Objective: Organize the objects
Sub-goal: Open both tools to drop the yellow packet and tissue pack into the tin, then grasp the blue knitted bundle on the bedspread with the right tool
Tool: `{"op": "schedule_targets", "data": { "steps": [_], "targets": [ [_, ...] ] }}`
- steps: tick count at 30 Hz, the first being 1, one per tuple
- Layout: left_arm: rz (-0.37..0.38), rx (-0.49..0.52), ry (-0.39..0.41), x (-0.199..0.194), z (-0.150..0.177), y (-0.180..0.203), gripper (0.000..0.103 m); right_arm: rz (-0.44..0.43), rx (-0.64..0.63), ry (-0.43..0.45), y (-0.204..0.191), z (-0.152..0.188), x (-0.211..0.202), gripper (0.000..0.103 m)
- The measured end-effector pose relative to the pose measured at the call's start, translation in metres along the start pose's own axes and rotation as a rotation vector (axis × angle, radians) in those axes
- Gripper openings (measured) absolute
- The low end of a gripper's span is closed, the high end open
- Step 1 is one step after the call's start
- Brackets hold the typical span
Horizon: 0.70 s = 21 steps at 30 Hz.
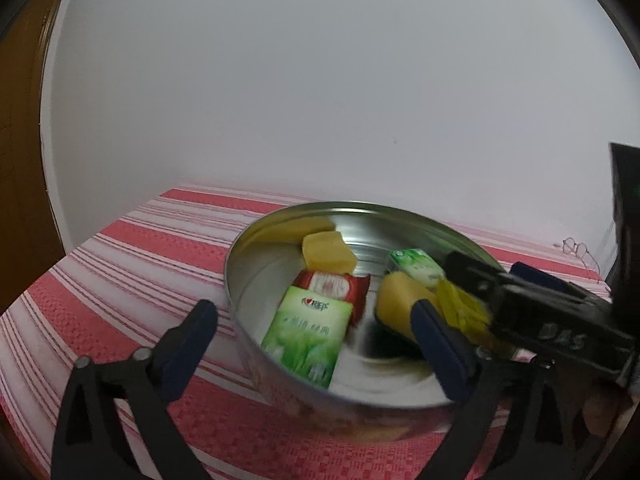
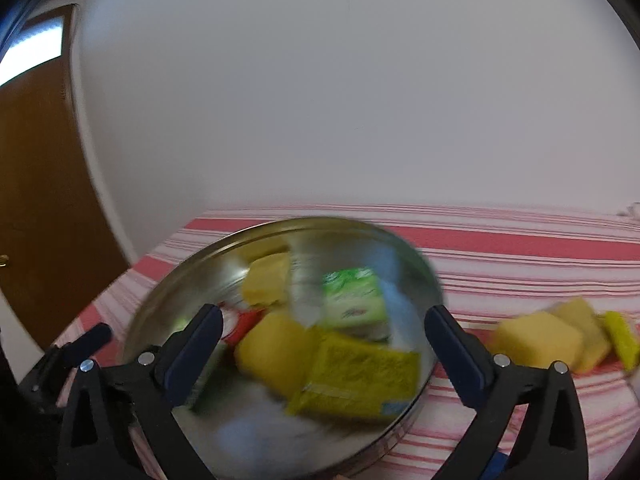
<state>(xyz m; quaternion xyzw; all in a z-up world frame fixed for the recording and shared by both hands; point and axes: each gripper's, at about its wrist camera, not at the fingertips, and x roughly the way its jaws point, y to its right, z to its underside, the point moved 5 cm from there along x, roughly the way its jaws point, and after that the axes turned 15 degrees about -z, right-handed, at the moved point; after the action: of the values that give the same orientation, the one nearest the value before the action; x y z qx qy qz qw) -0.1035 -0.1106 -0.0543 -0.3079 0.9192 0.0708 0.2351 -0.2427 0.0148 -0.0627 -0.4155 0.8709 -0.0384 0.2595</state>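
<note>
Blue-padded fingers of the left claw (image 1: pixel 320 344) stand spread wide around the near rim of a round metal tin (image 1: pixel 240 280), nothing pinched between them; the left finger sits outside the tin wall, the right one over its inside. The tin rests on a worktop (image 1: pixel 120 256) covered in red-and-white striped cloth.

Inside lies a green tissue pack (image 1: pixel 306 334), flat, its long axis running from the near rim toward the middle. Just behind it sits a red-and-white packet (image 1: pixel 334 286), partly under the pack's far end. A yellow block (image 1: pixel 328 258) lies near the far wall, with a smaller green pack (image 1: pixel 416 266) to its right. A second yellow block (image 1: pixel 398 306) lies at the right, touching a yellow-green packet (image 1: pixel 460 306).

From the other side, the right claw (image 2: pixel 324 356) is also spread wide and empty, hanging over the same tin (image 2: pixel 160 300). Below it the yellow-green packet (image 2: pixel 360 378) lies flat, its long axis crosswise, just beside the block (image 2: pixel 272 350). Motion blur softens the contents.

Out on the cloth to the right, well apart from the tin, wait two more yellow blocks (image 2: pixel 538 342) and a yellow-green strip (image 2: pixel 622 338).
</note>
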Motion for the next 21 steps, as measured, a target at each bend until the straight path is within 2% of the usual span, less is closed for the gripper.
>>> {"op": "schedule_targets", "data": {
  "steps": [2, 4, 8, 11, 15, 18, 21],
  "targets": [
    [-0.005, 0.011, -0.002, -0.002, 0.002, 0.003, 0.102, 0.011, -0.014, -0.006, 0.002, 0.003, 0.000, 0.102],
    [-0.014, 0.021, -0.016, 0.002, 0.002, 0.006, 0.102, 0.073, -0.034, 0.001, 0.006, 0.003, -0.009, 0.102],
    [-0.002, 0.019, -0.014, 0.005, 0.001, 0.011, 0.102, 0.166, -0.023, 0.019, 0.034, 0.005, -0.041, 0.102],
    [0.015, 0.029, -0.020, 0.003, 0.002, 0.019, 0.102, 0.207, -0.006, 0.015, 0.051, 0.010, -0.060, 0.102],
    [0.040, 0.040, -0.012, -0.006, 0.003, 0.033, 0.102, 0.287, -0.043, -0.015, 0.070, 0.023, -0.092, 0.102],
    [0.058, 0.055, -0.009, -0.012, 0.005, 0.045, 0.102, 0.301, -0.055, -0.052, 0.077, 0.034, -0.093, 0.102],
    [0.072, 0.078, -0.010, -0.015, 0.007, 0.054, 0.102, 0.267, -0.059, -0.100, 0.077, 0.044, -0.095, 0.102]
  ]
}}
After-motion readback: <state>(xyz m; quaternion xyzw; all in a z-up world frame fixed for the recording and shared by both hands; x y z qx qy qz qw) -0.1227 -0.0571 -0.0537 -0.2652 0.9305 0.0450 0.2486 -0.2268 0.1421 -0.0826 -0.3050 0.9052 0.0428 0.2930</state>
